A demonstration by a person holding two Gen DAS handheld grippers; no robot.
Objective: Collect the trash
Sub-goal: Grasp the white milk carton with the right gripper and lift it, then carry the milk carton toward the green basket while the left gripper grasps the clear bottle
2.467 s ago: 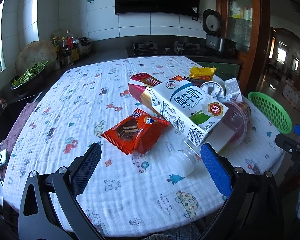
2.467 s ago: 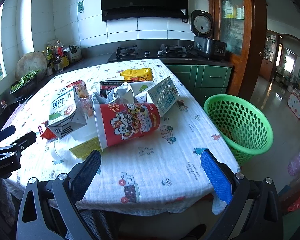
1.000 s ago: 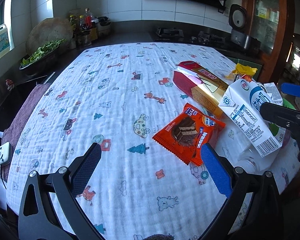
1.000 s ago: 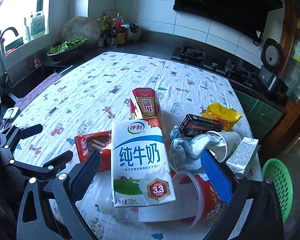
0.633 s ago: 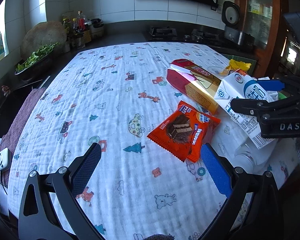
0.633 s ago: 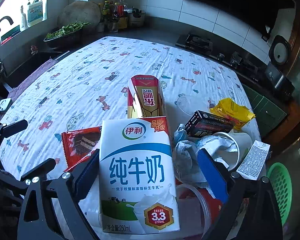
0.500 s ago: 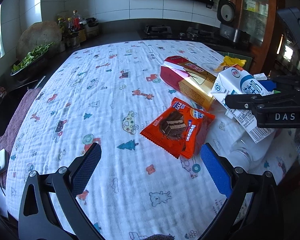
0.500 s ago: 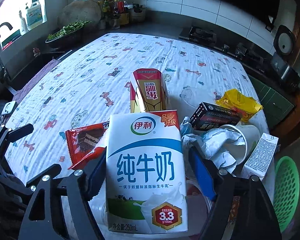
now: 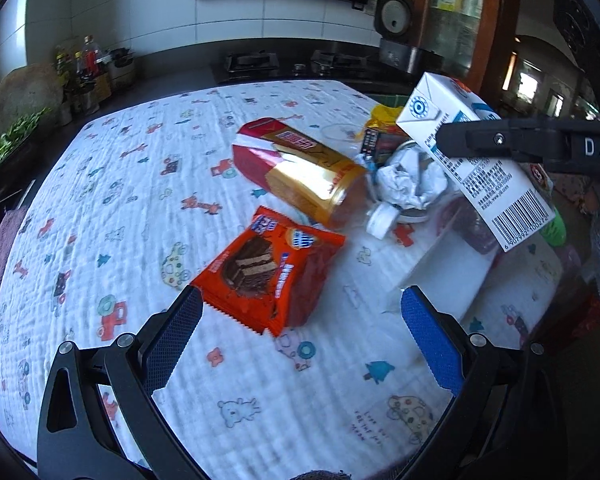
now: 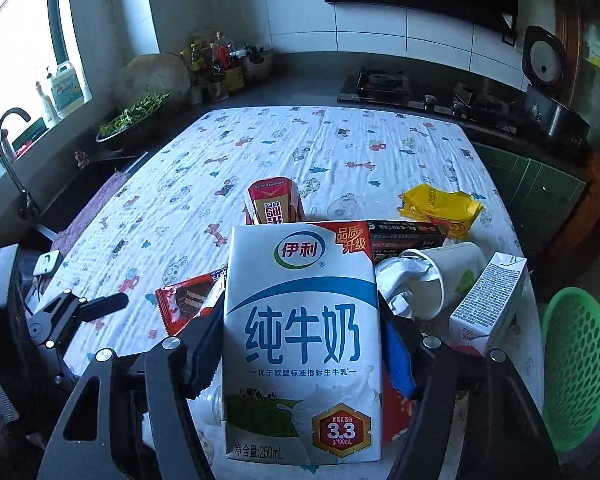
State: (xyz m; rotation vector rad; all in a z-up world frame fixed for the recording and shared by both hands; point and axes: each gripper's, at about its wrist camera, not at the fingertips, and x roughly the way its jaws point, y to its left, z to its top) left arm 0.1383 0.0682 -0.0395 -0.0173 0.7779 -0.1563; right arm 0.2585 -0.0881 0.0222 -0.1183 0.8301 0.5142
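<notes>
My right gripper (image 10: 300,336) is shut on a white and blue milk carton (image 10: 302,344) and holds it above the table; the carton also shows in the left wrist view (image 9: 476,168), lifted at the right. My left gripper (image 9: 296,328) is open and empty, just in front of an orange wafer packet (image 9: 268,268). A red and gold carton (image 9: 300,172), crumpled paper (image 9: 408,180), a small white bottle (image 9: 380,220), a paper cup (image 10: 448,272), a small white carton (image 10: 488,300), a yellow wrapper (image 10: 440,200) and a black box (image 10: 404,232) lie on the table.
The table wears a white cloth with cartoon prints (image 9: 140,184). A green mesh basket (image 10: 576,364) stands on the floor off the table's right edge. A counter with a stove (image 10: 384,84), bottles and a bowl of greens (image 10: 136,112) runs behind.
My right gripper has closed on the milk carton and lifted it off the pile. My left gripper has moved closer to the orange wafer packet, still open.
</notes>
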